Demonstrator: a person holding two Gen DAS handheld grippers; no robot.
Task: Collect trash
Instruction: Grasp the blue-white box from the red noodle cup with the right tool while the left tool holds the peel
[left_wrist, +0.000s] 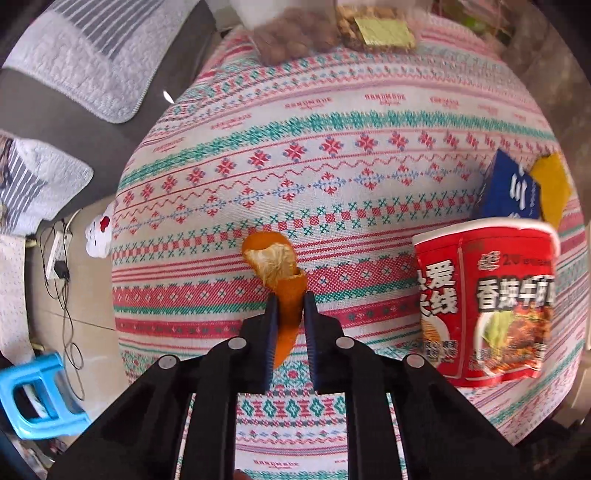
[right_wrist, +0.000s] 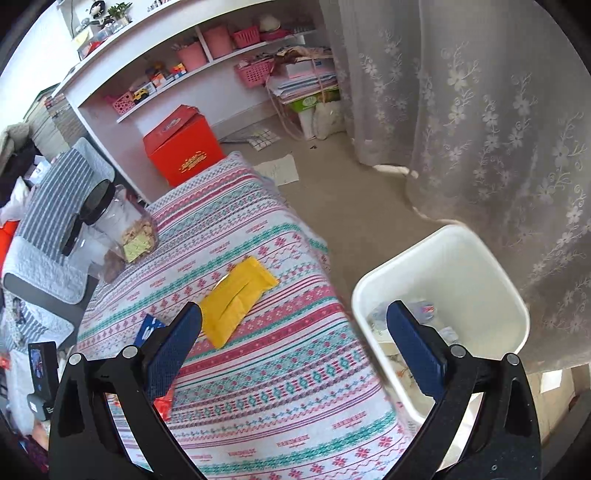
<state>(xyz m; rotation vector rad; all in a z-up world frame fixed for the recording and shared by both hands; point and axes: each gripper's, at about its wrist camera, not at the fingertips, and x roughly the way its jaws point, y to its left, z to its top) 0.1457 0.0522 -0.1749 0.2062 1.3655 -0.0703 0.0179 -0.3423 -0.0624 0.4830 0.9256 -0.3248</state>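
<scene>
An orange peel (left_wrist: 275, 264) lies on the patterned tablecloth (left_wrist: 332, 166). My left gripper (left_wrist: 290, 299) points down at it and is shut on the peel's near strip, which runs between the two blue pads. A red instant-noodle cup (left_wrist: 487, 299) stands to the right, with a blue packet (left_wrist: 511, 188) and a yellow packet (left_wrist: 552, 184) behind it. In the right wrist view my right gripper (right_wrist: 295, 314) is open and holds nothing. It hangs over the table's right edge, between the yellow packet (right_wrist: 238, 299) and a white bin (right_wrist: 443, 295) on the floor that has scraps inside.
Clear jars of snacks (left_wrist: 295, 37) stand at the table's far end. A red box (right_wrist: 181, 144) and shelves lie beyond. A blue stool (left_wrist: 40, 395) and cables sit on the floor at left. A lace curtain (right_wrist: 480, 110) hangs behind the bin.
</scene>
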